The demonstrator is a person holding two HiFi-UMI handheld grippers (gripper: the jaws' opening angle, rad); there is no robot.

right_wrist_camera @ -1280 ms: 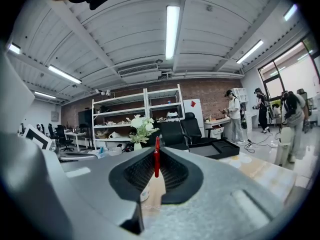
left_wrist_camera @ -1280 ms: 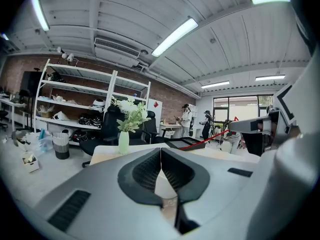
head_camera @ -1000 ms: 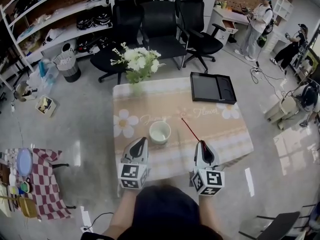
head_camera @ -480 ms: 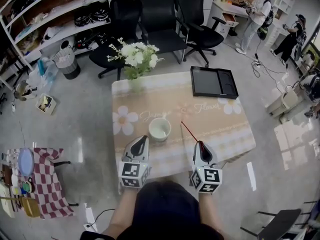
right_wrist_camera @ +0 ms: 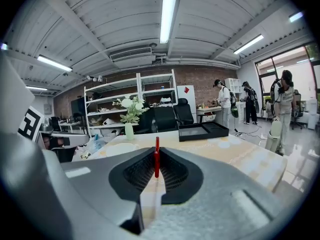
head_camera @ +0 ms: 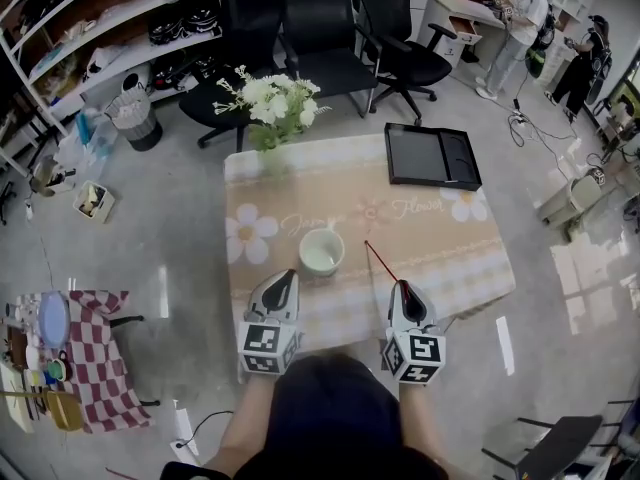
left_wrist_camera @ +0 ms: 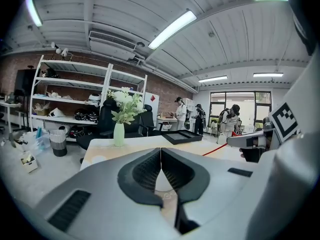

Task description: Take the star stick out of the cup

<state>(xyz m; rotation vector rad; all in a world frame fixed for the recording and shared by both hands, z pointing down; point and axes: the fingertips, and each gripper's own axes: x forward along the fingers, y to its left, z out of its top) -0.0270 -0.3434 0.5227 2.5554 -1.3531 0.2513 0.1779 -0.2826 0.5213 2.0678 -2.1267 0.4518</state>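
Two grippers hung at the lower centre of the head view, over the near edge of the one table [head_camera: 330, 193]. The left gripper [head_camera: 287, 276] had its jaws together on nothing. The right gripper [head_camera: 402, 286] was clamped on the single red stick [head_camera: 382, 261], which slanted up-left, outside the one cup [head_camera: 321, 252] and to its right. The stick's star could not be made out. One tray [head_camera: 432, 156] sat at the table's upper right corner and one bunch of flowers [head_camera: 270, 103] at its upper left edge. The cloth between them lay bare.
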